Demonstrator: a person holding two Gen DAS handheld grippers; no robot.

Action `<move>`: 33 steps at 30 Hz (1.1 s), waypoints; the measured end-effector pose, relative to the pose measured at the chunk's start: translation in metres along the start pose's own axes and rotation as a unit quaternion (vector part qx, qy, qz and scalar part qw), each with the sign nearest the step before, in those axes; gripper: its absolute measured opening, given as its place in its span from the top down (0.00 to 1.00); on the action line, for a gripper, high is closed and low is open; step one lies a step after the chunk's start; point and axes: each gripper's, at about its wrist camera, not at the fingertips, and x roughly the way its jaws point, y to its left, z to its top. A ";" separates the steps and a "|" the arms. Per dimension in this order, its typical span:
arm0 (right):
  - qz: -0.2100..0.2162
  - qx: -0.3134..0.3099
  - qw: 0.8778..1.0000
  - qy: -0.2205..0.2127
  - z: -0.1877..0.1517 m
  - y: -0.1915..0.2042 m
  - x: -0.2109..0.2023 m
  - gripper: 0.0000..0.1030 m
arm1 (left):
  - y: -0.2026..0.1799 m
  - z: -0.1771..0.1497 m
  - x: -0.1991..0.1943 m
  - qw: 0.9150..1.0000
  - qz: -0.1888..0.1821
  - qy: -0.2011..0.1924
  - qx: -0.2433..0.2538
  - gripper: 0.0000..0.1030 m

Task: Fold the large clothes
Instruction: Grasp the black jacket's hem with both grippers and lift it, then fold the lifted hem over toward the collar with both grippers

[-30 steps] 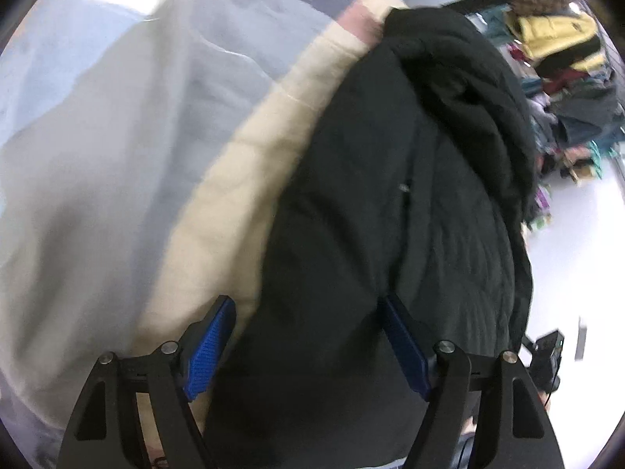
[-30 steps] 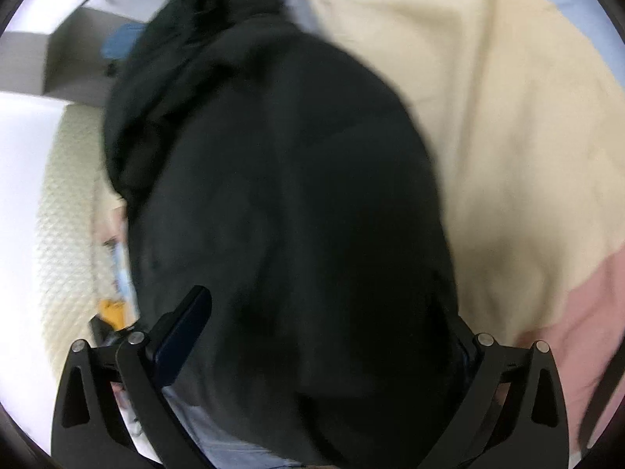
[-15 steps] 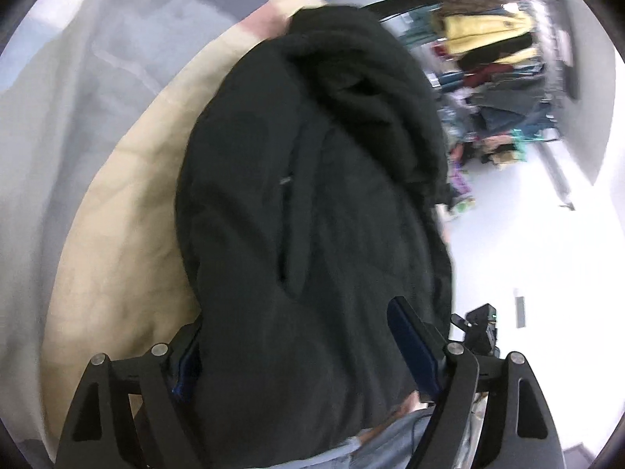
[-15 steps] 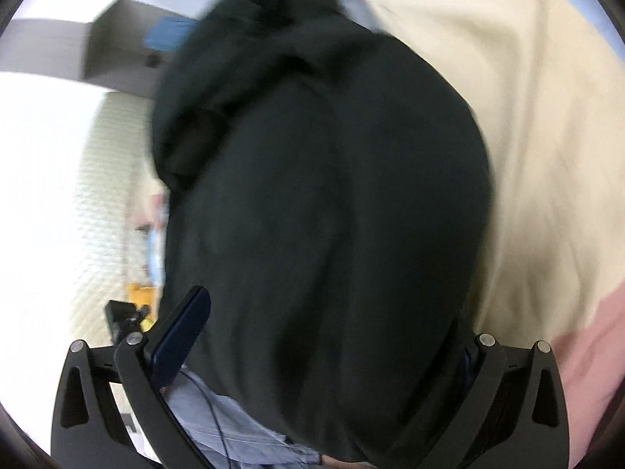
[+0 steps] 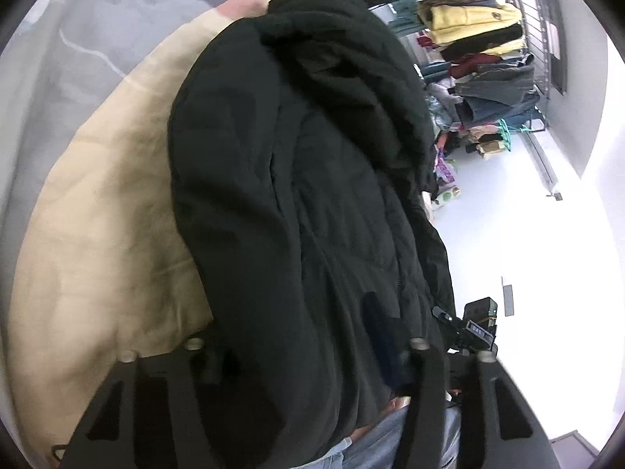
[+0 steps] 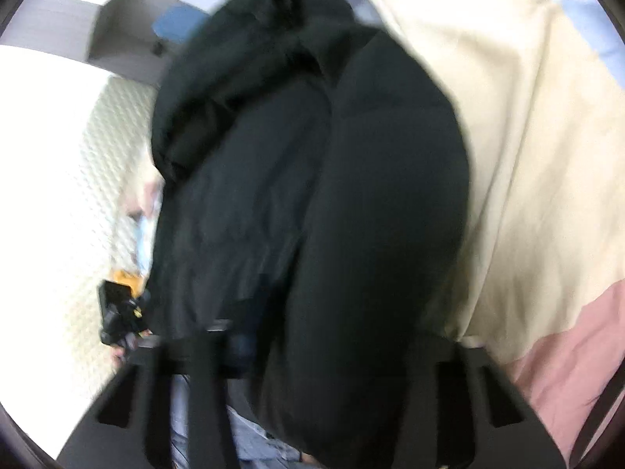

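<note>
In the left wrist view, a bulky black jacket [image 5: 304, 203] fills the middle of the picture, lying bunched on a bed cover [image 5: 97, 215] with cream, grey and pink patches. Its hood end points away from the camera, toward the far edge of the bed. The left tool [image 5: 297, 351] has its two fingers on either side of the near end of the jacket; the fabric bulges up between them and covers most of both pads, so the tool looks clamped on the jacket. To the right, a rack of hanging clothes [image 5: 480, 47] stands on a pale floor [image 5: 527, 234], well apart from the bed. Blue jeans [image 5: 390, 441] show at the bottom edge.

In the right wrist view, which is blurred, the same jacket [image 6: 332, 195] again takes up the centre, resting on the cover [image 6: 539, 156] at its right. The right tool [image 6: 340, 348] straddles the near end of the jacket, with cloth packed between its fingers; it appears closed on the jacket. A white textured surface [image 6: 90, 195] lies to the left.
</note>
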 end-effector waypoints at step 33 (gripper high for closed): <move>0.108 -0.089 0.971 -0.192 -0.104 0.064 -0.208 0.93 | -0.142 -0.120 -0.223 0.977 -0.057 -0.167 0.120 0.96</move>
